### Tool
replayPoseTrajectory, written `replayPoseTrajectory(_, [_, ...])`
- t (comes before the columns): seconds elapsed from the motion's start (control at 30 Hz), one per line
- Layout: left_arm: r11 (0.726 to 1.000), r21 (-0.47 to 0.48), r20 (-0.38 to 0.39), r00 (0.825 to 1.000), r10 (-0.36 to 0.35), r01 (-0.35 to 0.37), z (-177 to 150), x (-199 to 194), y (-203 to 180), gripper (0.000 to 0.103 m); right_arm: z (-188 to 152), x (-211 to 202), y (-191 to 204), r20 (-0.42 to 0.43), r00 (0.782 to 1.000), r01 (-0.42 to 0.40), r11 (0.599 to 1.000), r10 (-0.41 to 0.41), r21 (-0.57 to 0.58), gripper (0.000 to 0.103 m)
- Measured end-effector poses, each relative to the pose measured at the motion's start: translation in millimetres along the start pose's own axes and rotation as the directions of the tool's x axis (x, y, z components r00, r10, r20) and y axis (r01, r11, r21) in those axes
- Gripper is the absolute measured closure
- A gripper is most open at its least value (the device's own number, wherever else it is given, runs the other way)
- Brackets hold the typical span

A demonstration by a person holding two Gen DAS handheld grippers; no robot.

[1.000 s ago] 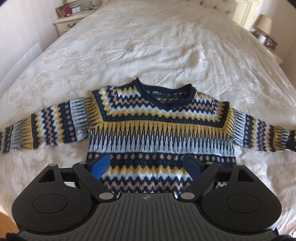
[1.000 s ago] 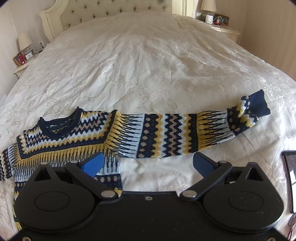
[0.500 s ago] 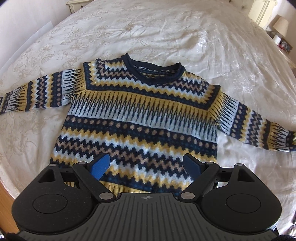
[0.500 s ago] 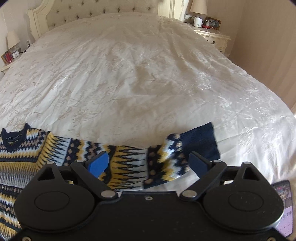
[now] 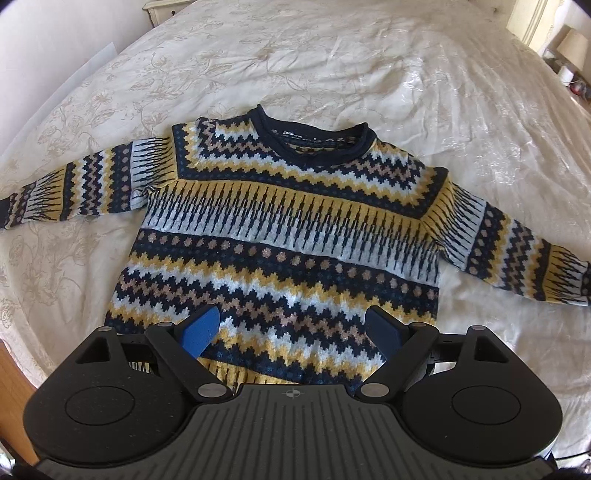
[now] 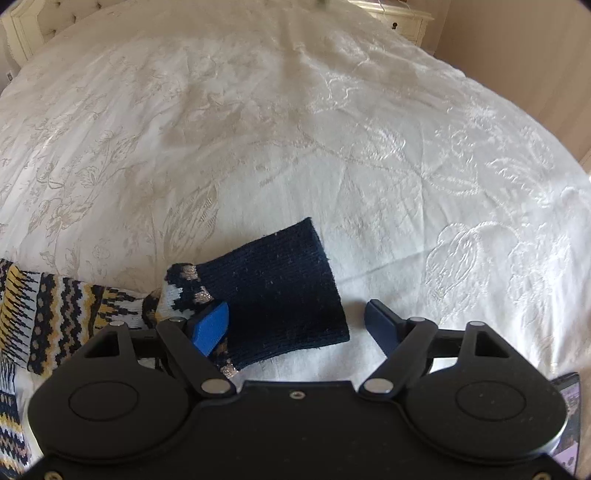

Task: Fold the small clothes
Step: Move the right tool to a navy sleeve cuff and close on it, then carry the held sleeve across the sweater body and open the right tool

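Observation:
A small knitted sweater (image 5: pixel 295 236) in navy, yellow, white and tan zigzag bands lies flat, face up, on the white bedspread (image 5: pixel 332 66), both sleeves spread out. My left gripper (image 5: pixel 291 330) is open and empty, hovering over the sweater's bottom hem. My right gripper (image 6: pixel 297 326) is open and empty, low over the navy cuff (image 6: pixel 280 291) of the right sleeve (image 6: pixel 74 310); the cuff lies between the fingers, nearer the left fingertip (image 6: pixel 210 326).
The bed fills both views. A nightstand (image 6: pixel 402 18) stands at the far right, a lamp (image 5: pixel 570 48) beside the bed. A phone (image 6: pixel 567 424) lies at the bed's near right edge. A wooden floor strip (image 5: pixel 14 373) shows at lower left.
Both grippers have moved closer and lower. The left has come in over the sweater's hem. The right has travelled right along the sleeve to its navy cuff. Both stay open.

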State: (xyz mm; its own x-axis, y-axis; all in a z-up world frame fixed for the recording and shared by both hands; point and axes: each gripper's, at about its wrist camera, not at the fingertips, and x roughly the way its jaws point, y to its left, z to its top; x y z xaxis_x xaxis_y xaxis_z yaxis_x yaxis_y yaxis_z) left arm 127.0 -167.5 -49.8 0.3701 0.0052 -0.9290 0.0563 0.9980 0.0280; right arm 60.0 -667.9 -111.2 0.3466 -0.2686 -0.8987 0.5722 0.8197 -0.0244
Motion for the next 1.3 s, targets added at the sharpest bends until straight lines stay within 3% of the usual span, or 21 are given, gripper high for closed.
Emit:
replayPoseTrajectory(0.17, [1.000,-0.018,-0.012,1.000,0.012,-0.012,0.3,3.8,3.1,0.017,-5.0,4.8,-4.3,0.017,1.000,-0.017,1.000,0.016,0.021,0.021])
replayPoseTrajectory(0.3, [1.000,-0.015,-0.028,1.000,0.010,-0.010,0.7,10.3,8.1,0.017,-9.2,-6.6,-3.8,0.027,0.999,-0.044,0.999,0.043,0.017,0.051])
replayPoseTrajectory(0.37, [1.000,-0.003,-0.030,1.000,0.002,-0.002,1.5,12.7,11.0,0.017,-10.0,-13.4,-1.7,0.027,0.996,-0.091,0.995,0.090,0.040,0.080])
replayPoseTrajectory(0.57, [0.999,0.047,-0.013,1.000,-0.019,0.020,6.1,17.9,27.5,0.029,-9.5,-51.6,31.3,0.077,0.979,-0.194,0.979,0.189,0.064,0.081])
replayPoseTrajectory(0.73, [0.994,0.063,-0.027,0.996,-0.084,0.085,10.7,29.0,55.3,0.035,-8.8,-95.4,90.3,0.133,0.952,-0.281,0.959,0.275,0.027,0.081])
replayPoseTrajectory(0.87, [0.989,0.092,-0.041,0.992,-0.116,0.120,16.6,36.5,83.9,0.039,-9.4,-121.4,152.4,0.159,0.928,-0.340,0.940,0.337,-0.010,0.081])
replayPoseTrajectory(1.03, [0.987,0.090,-0.022,0.991,-0.132,0.133,27.6,40.5,130.0,0.042,-16.2,-137.2,252.6,0.162,0.881,-0.436,0.896,0.445,-0.087,0.081])
replayPoseTrajectory(1.3, [0.992,0.071,0.019,0.994,-0.106,0.104,44.6,46.9,200.8,0.043,-42.5,-122.0,412.2,0.084,0.804,-0.566,0.800,0.589,-0.200,0.081])
